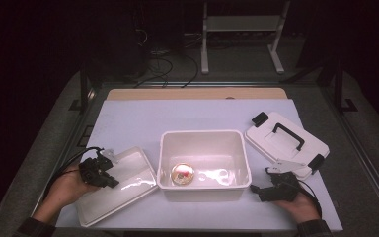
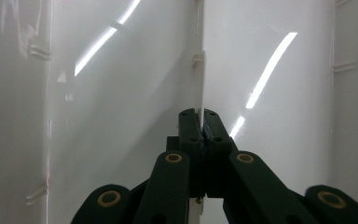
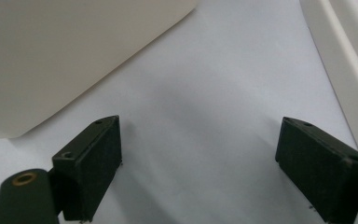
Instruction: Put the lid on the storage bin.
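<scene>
Tray (image 1: pixel 128 182), flat beside the bin (image 1: pixel 203 143), has its thin rim pinched between the closed left fingers (image 2: pixel 199 122); right fingers (image 3: pixel 100 154) rest spread, empty. Likely next: lifting it level.

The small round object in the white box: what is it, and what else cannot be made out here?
- Round object, high view: too small to identify.
- Left tool, left gripper view: shut on the tray's thin edge; the tray is cut off by the frame.
- Lid, right gripper view: mostly cut off.
</scene>
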